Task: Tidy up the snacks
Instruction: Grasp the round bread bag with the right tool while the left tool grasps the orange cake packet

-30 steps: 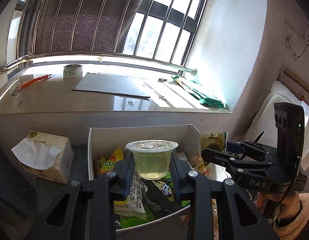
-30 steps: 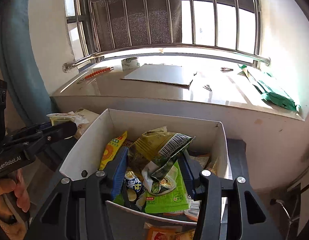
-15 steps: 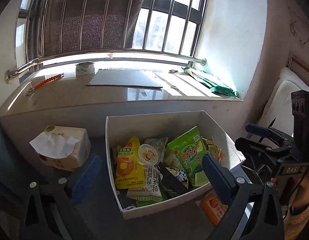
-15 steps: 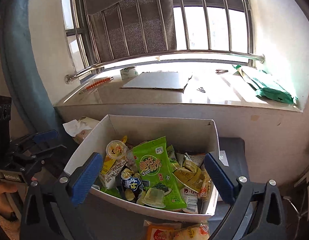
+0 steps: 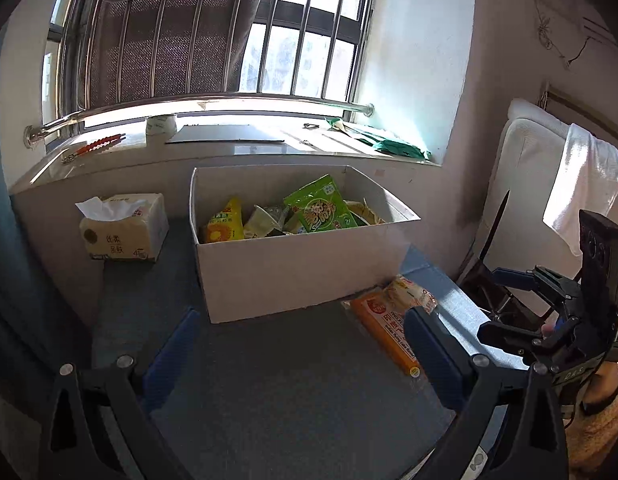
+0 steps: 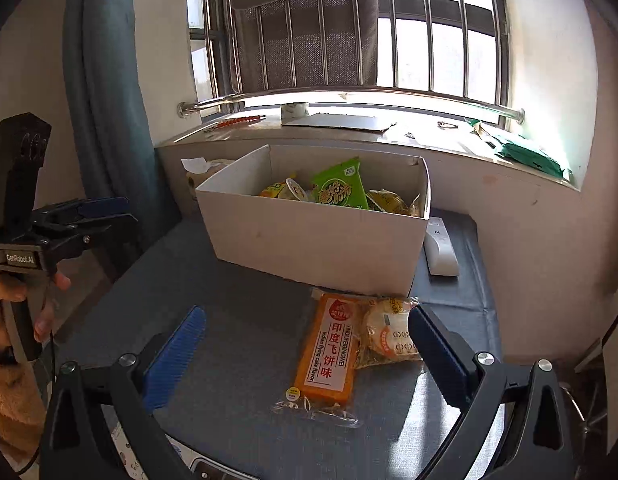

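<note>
A white cardboard box [image 5: 301, 268] [image 6: 309, 240] stands on the grey table, holding a green snack bag [image 5: 321, 208] [image 6: 341, 190], a yellow bag [image 5: 225, 228] and other packets. In front of the box lie an orange flat-cake packet [image 6: 327, 348] [image 5: 389, 328] and a round pastry packet [image 6: 391, 330]. My left gripper [image 5: 301, 320] is open over bare table, short of the box. My right gripper [image 6: 307, 316] is open, its jaws standing on either side of the orange packet without touching it. Each gripper also shows in the other's view: the right gripper [image 5: 505, 304] and the left gripper [image 6: 105, 220].
A tissue pack [image 5: 125, 228] sits left of the box and a white remote-like device [image 6: 439, 248] right of it. The windowsill behind holds a tape roll [image 5: 161, 125], a cardboard sheet [image 6: 341, 122] and a green bag [image 6: 525, 152]. A blue curtain hangs at left.
Both grippers opened wide: the left let go of a jelly cup, the right of a snack packet, into the box. Both have since pulled back from the box.
</note>
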{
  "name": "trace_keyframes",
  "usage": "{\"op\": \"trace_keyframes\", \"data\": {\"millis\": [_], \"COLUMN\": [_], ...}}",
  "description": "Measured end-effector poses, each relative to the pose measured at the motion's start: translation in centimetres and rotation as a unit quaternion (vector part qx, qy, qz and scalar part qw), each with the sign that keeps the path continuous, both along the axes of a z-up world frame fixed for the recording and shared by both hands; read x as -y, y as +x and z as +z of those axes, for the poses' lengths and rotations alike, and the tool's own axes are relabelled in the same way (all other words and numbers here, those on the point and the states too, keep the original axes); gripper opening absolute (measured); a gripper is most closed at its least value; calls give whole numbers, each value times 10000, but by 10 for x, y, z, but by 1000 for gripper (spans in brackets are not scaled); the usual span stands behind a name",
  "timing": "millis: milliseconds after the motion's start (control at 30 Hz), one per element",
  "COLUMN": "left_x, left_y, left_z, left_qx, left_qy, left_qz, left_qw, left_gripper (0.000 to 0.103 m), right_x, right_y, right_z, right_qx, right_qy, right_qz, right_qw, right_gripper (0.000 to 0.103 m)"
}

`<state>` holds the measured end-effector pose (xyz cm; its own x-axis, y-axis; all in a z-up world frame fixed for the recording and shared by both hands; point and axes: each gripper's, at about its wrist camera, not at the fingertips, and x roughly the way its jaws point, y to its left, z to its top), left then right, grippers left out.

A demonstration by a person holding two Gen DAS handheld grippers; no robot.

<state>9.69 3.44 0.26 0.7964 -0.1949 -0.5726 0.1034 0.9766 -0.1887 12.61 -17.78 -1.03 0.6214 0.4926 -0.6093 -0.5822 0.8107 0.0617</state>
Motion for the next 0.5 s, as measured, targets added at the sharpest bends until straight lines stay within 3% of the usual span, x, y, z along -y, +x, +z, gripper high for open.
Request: {"op": "trace_keyframes", "data": {"millis": [133, 233, 500], "left_x": [4, 9, 20], "left_y": [-27, -38, -44], "left_z": [-25, -38, -47], "left_qx": [-133, -246, -386], "left_qy": [-456, -585, -606], "left_qz": [163, 181, -66], "left_qw": [9987, 9978, 9974], "left_gripper": [103, 103, 103], "right_x": [18, 23, 25], "right_y": [-28, -30, 25], "right_z": [-35, -51, -68], "right_qx": [-330, -455, -858], "right_qy": [94, -78, -210], "right_qz": [-245, -416, -636], "right_qw": [9991, 9981, 9941], "right_gripper": [103, 103, 103]}}
